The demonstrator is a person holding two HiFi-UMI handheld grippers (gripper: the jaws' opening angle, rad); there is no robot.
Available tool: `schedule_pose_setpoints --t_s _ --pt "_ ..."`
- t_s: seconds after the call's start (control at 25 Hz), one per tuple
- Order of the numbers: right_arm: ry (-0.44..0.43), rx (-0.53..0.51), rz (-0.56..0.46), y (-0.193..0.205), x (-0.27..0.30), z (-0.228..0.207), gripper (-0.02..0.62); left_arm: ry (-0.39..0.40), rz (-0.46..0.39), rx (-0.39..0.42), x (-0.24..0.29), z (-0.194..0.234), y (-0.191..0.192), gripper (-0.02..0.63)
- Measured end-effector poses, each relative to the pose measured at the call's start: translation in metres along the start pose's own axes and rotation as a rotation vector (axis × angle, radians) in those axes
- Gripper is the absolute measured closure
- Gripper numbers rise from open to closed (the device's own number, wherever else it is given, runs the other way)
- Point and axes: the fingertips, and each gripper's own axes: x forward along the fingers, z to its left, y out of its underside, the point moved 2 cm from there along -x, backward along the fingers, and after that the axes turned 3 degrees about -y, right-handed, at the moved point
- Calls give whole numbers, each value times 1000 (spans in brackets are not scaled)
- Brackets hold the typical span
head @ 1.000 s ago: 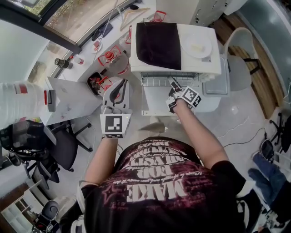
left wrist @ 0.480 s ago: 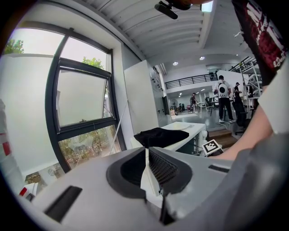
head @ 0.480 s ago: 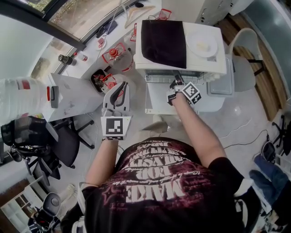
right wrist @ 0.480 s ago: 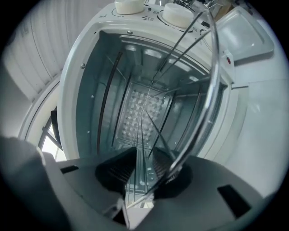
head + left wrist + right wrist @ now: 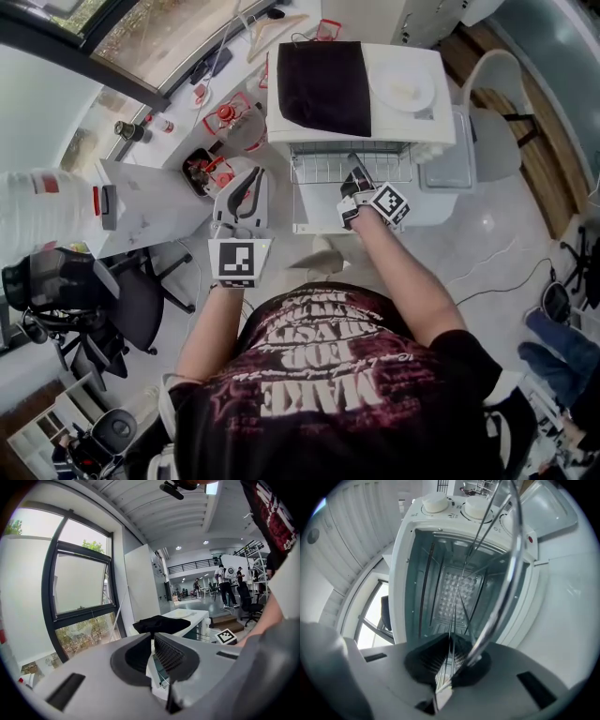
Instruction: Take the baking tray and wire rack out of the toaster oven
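The white toaster oven (image 5: 422, 127) stands open, its door (image 5: 314, 214) folded down toward me. The wire rack (image 5: 323, 167) sticks out of the oven mouth above the door. My right gripper (image 5: 353, 180) has just been closing and is shut on the rack's front edge. In the right gripper view the rack (image 5: 461, 597) runs edge-on from between the right gripper's (image 5: 451, 651) jaws into the oven cavity. I cannot make out the baking tray. My left gripper (image 5: 249, 176) hangs left of the oven, shut and holding nothing. In its own view the left gripper (image 5: 153, 637) shows both tips together.
A black cloth (image 5: 323, 89) and a white plate (image 5: 403, 89) lie on top of the oven. A flat grey tray (image 5: 450, 167) sits at the oven's right. A white table (image 5: 150, 202) with small clutter is at the left, an office chair (image 5: 122, 300) below it.
The right gripper reached to the oven mouth and its jaws went from open to shut on the wire rack. The left gripper stayed where it was.
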Motion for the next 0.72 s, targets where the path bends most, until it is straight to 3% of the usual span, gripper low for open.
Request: schedule_pose_setpoints --t_s 0.52,0.72 --pt "-19 128 113 31 -75 26 584 96 -37 35 15 -37 -17 581" --pt "-38 102 188 38 -110 33 589 127 -44 29 21 -47 -17 581"
